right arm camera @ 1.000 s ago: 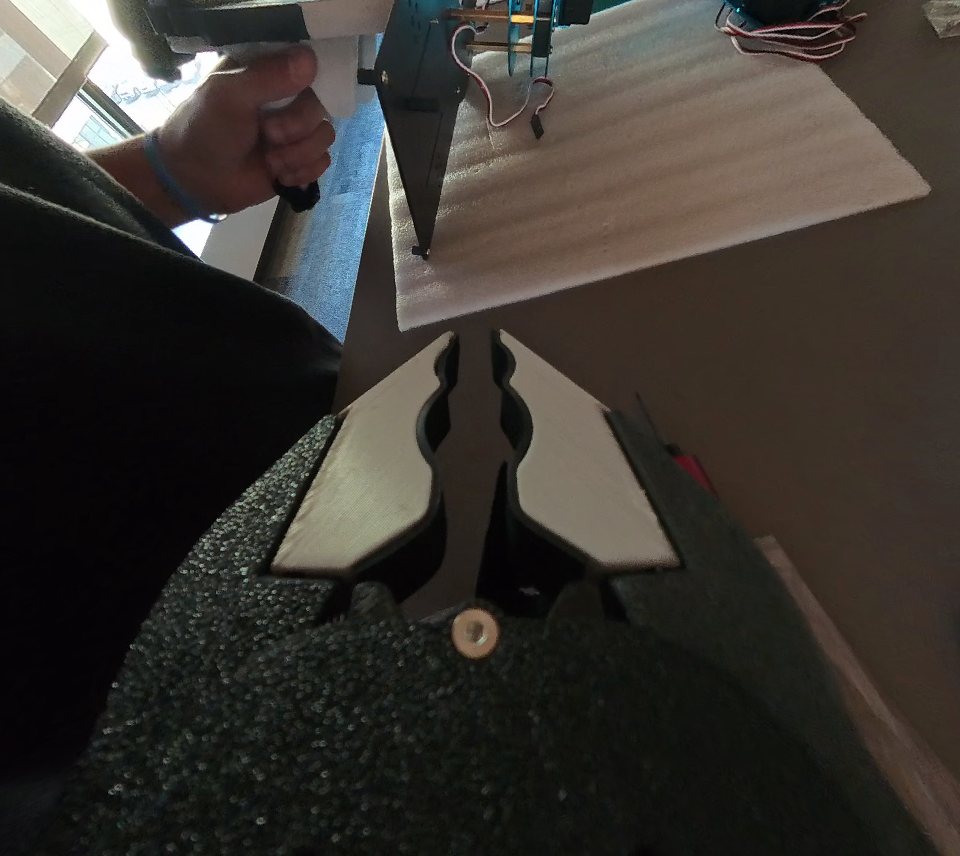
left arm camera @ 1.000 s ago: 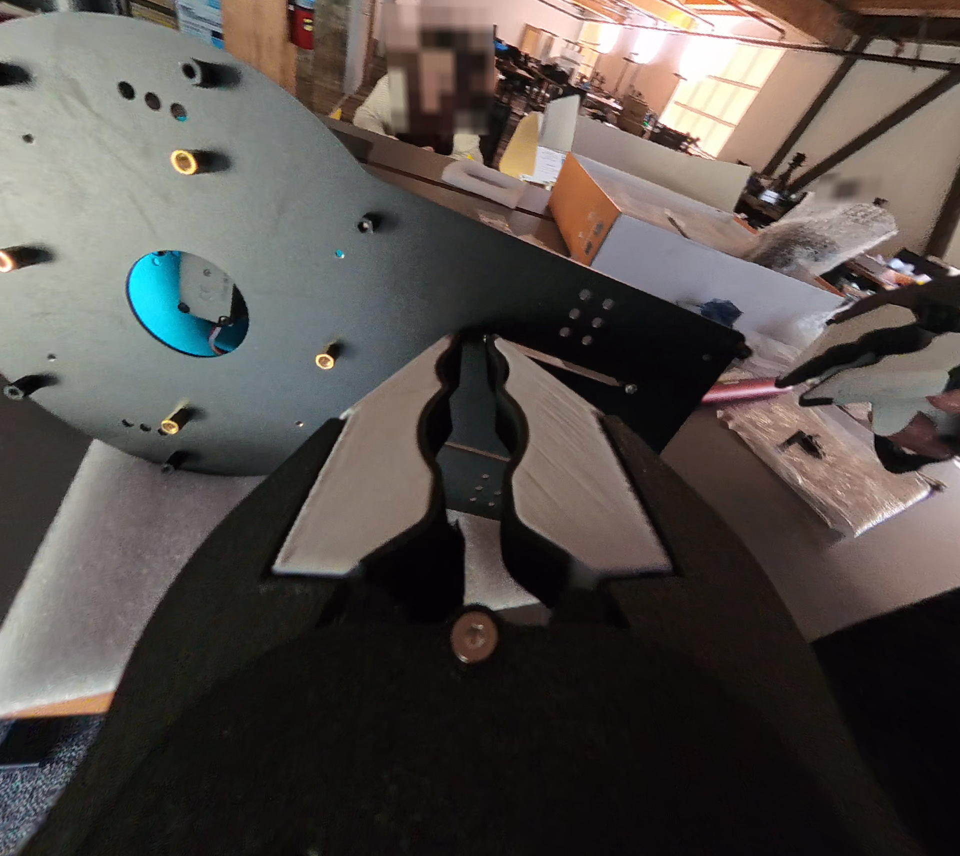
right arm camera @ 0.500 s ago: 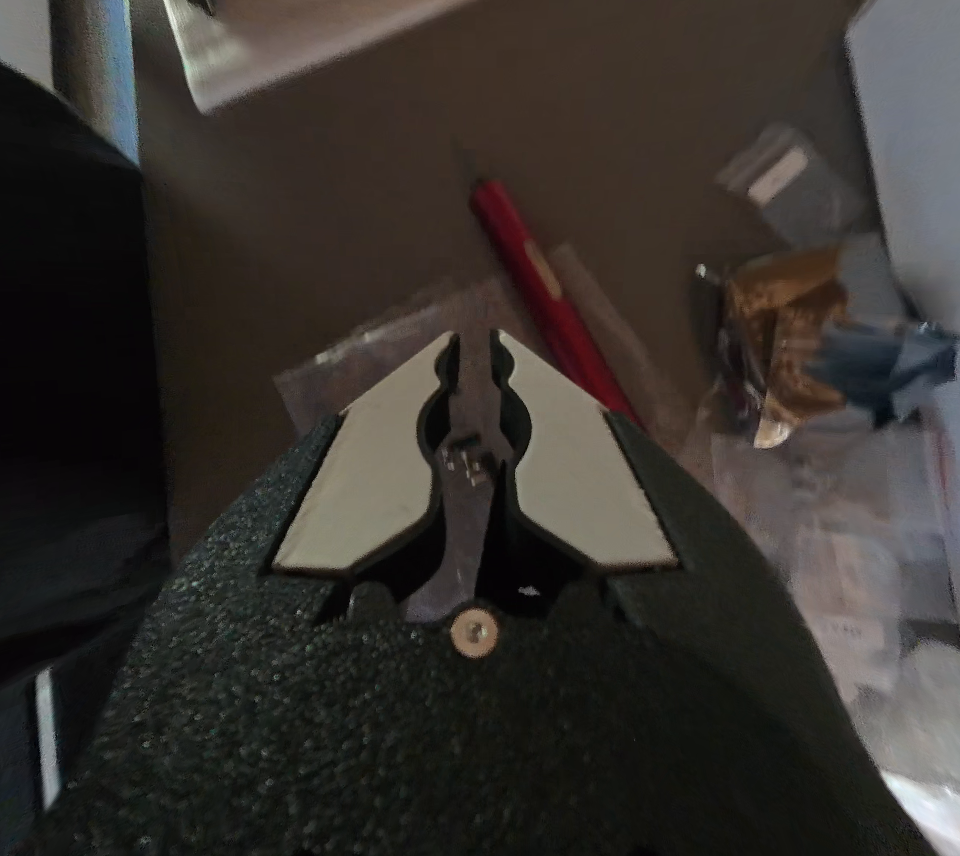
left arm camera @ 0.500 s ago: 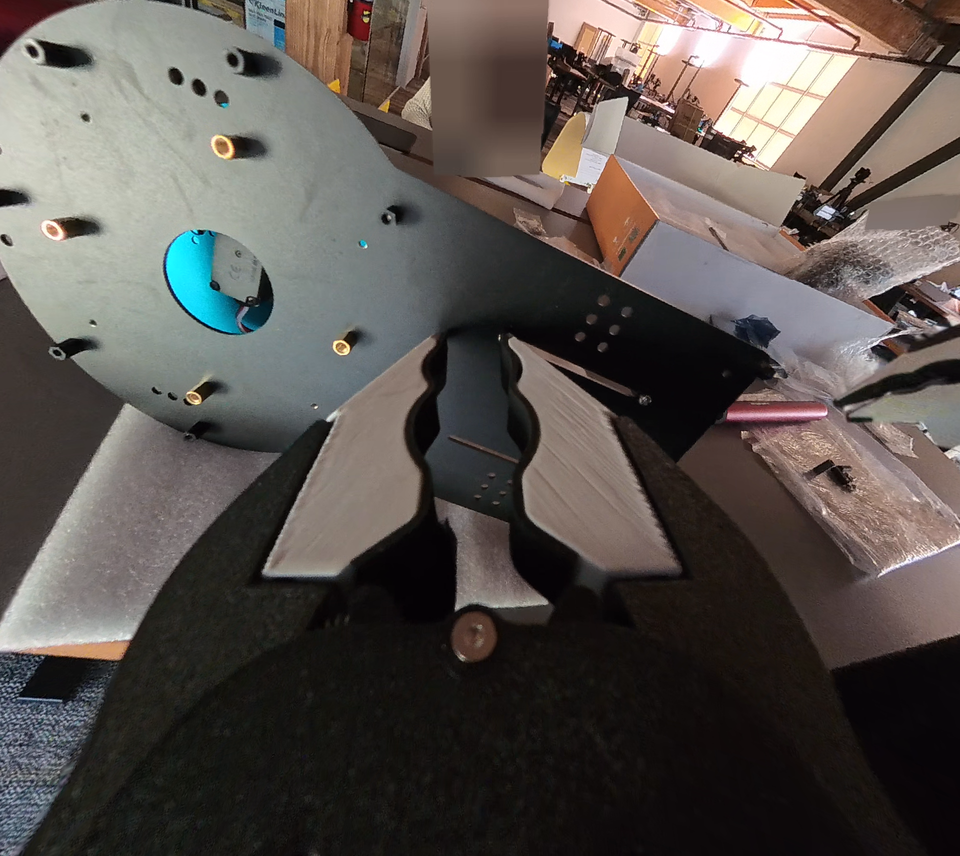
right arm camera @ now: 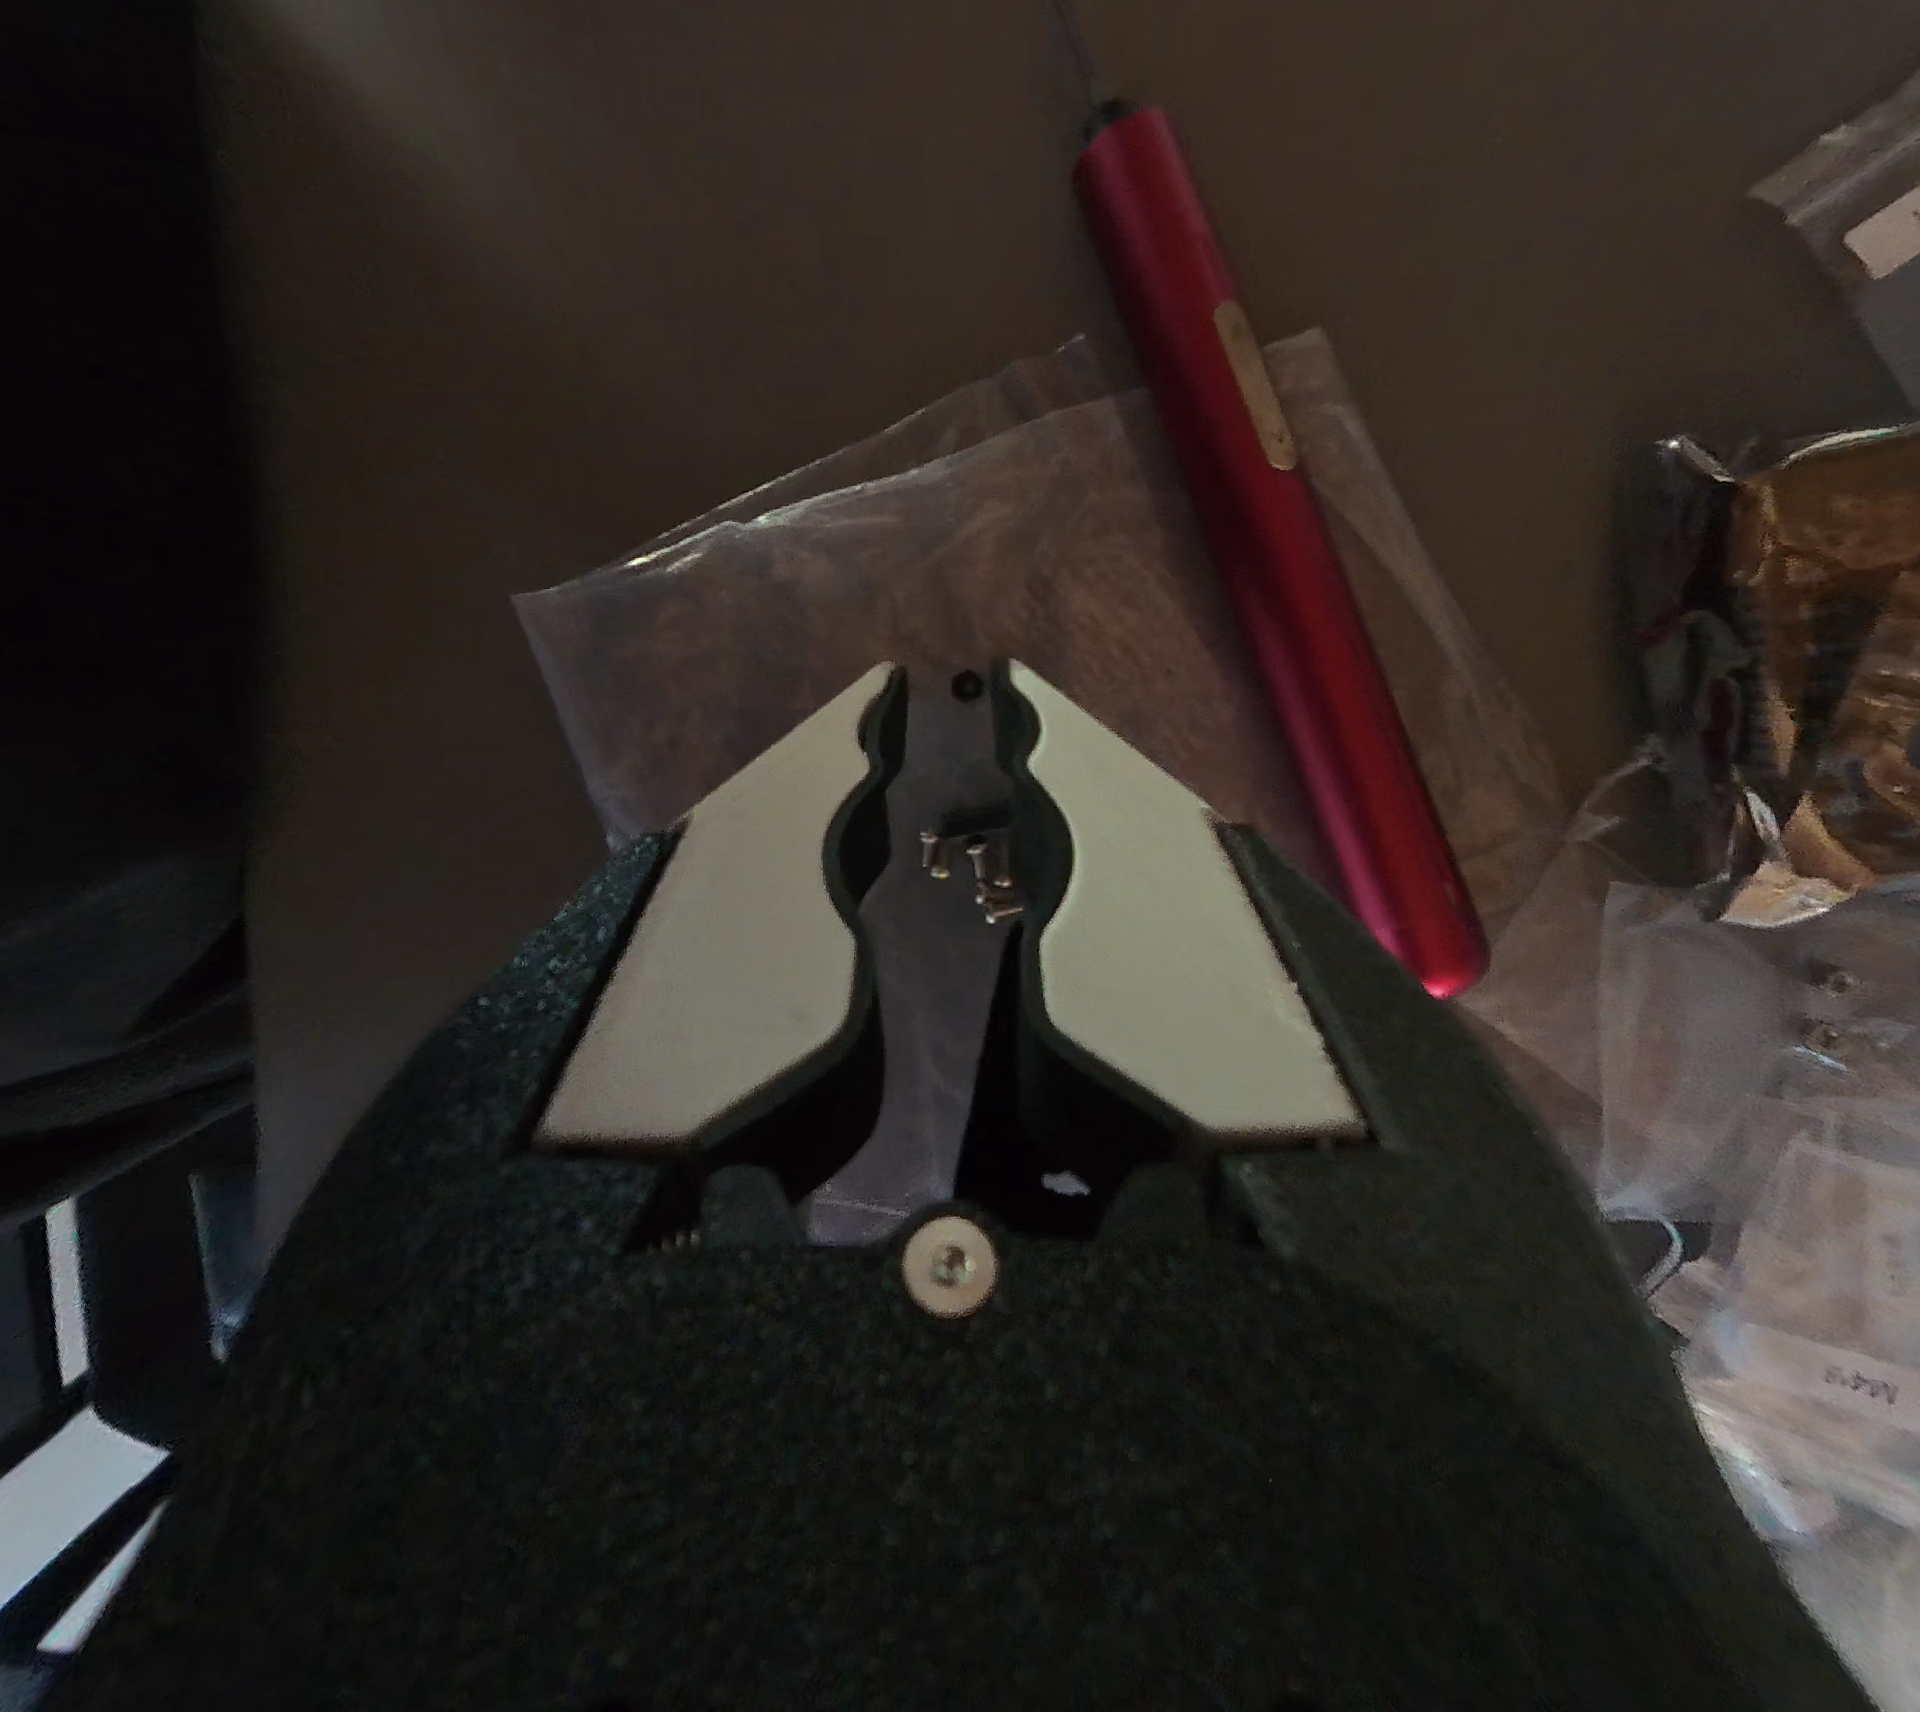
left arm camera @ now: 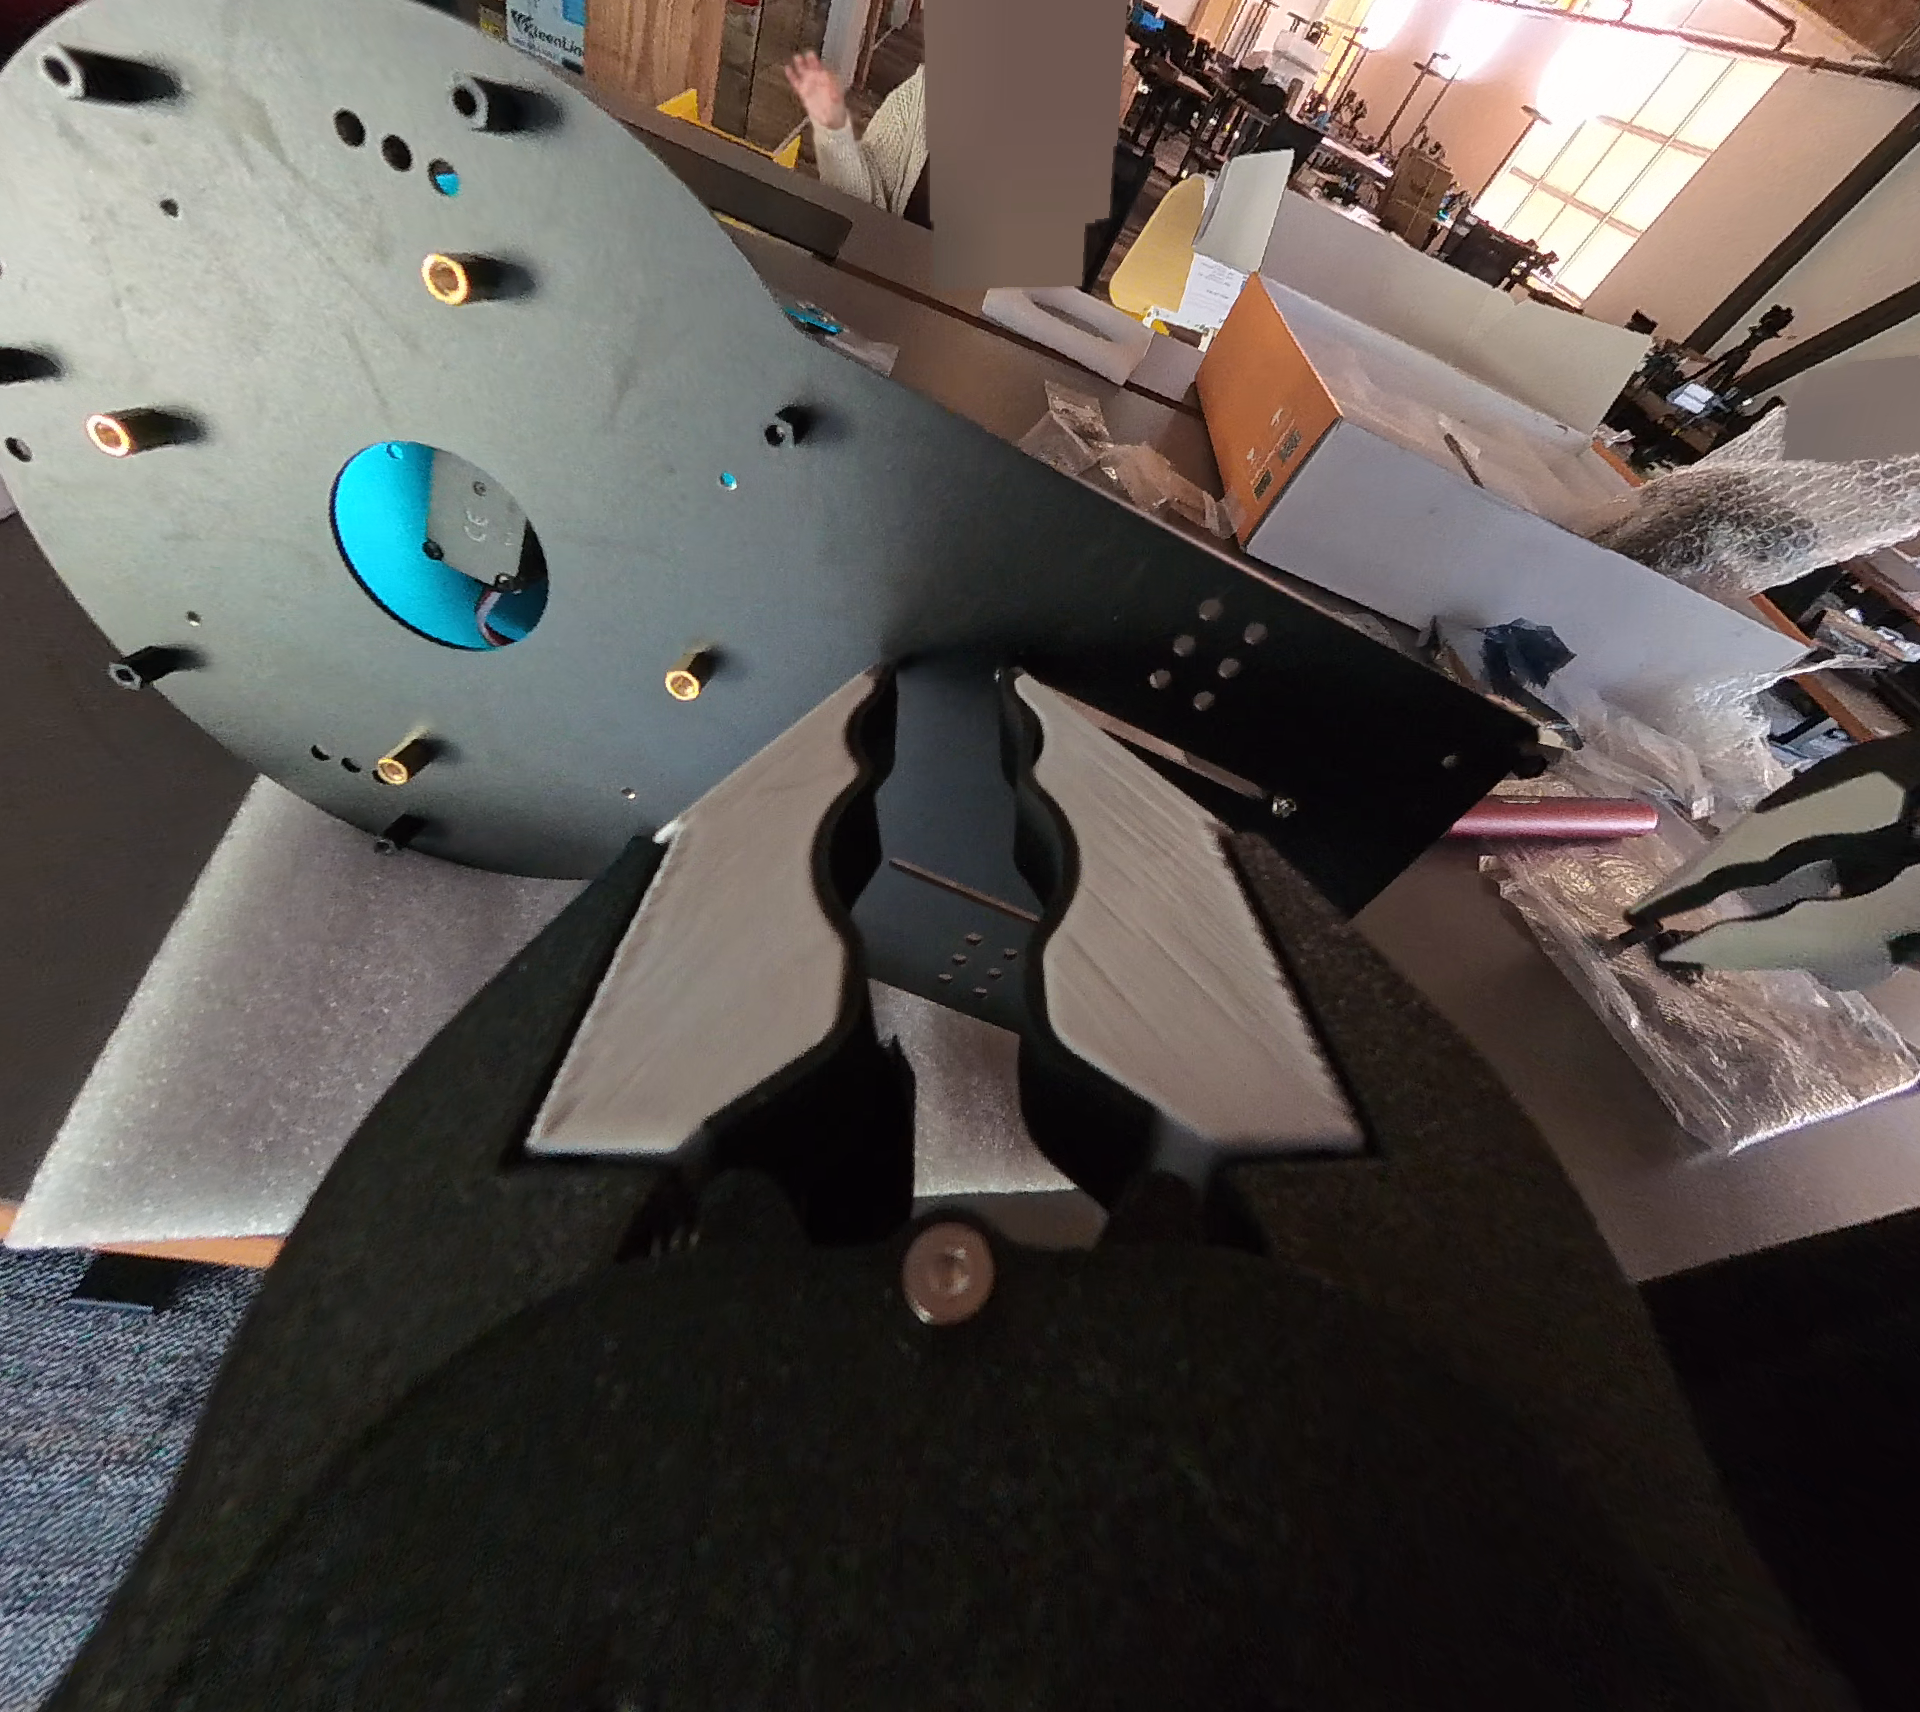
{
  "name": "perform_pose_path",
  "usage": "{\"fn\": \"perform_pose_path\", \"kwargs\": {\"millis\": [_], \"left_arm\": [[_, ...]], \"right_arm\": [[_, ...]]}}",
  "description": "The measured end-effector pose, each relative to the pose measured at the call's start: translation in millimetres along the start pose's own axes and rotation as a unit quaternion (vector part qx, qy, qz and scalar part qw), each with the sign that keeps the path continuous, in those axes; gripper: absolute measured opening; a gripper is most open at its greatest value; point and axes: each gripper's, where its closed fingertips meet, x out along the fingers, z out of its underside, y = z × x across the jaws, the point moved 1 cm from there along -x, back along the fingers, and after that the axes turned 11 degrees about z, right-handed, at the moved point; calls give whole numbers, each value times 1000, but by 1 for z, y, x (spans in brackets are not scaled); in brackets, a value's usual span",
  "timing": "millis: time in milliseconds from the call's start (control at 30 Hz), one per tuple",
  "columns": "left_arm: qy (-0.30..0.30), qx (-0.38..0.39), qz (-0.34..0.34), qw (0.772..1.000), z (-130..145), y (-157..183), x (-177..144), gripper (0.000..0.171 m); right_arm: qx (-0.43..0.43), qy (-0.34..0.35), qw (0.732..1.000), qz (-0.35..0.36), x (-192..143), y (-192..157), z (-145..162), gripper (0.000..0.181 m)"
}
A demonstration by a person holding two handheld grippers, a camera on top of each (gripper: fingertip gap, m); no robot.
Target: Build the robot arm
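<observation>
My left gripper [left arm camera: 951, 675] is open with a narrow gap and empty. It faces the flat side of a black plate [left arm camera: 623, 374] with brass standoffs and a round hole. The plate stands on edge on a white foam sheet [left arm camera: 312, 987]. My right gripper [right arm camera: 951, 670] is open with a narrow gap. It hovers over a clear plastic bag [right arm camera: 831, 540] holding several small screws [right arm camera: 971, 867], which show between its fingers. A red screwdriver [right arm camera: 1247, 467] lies just right of it on the bag's edge. The right gripper also shows at the right of the left wrist view [left arm camera: 1652, 940].
An orange and white box [left arm camera: 1351, 457] and bubble wrap [left arm camera: 1766, 509] lie behind the plate. Crumpled foil packaging [right arm camera: 1818, 623] and more parts bags [right arm camera: 1766, 1143] sit right of the screwdriver. A person [left arm camera: 883, 135] sits at the far desk. Dark cloth [right arm camera: 94, 415] fills the right view's left side. The grippers' ends are close to 35 cm from one another. Between my left fingertips and the black plate [left arm camera: 623, 374] there is roughly 7 cm.
My right gripper has swung away from the foam sheet and plate to over the bag of screws beside the red screwdriver. My left gripper's jaws have opened a little wider.
</observation>
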Motion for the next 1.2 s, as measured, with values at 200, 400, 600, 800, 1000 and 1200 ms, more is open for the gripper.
{"fn": "perform_pose_path", "kwargs": {"millis": [200,400,600,800,1000,1200], "left_arm": [[-5,1,-1,1000,0,0,0,18],[-12,-9,0,1000,0,0,0,18],[-24,-11,1,1000,0,-1,1,19],[-32,-19,9,999,-1,-1,1,19],[-32,-26,10,999,-1,-1,2,18],[-35,-23,7,999,-1,-2,2,20]], "right_arm": [[14,10,1000,26,1,8,-6,5],[100,267,946,-157,-11,-19,-158,4],[63,315,871,-371,39,-56,-284,4],[-51,234,848,-472,77,-93,-315,4],[30,183,800,-570,80,-91,-324,5],[51,154,779,-606,86,-97,-321,5]]}}
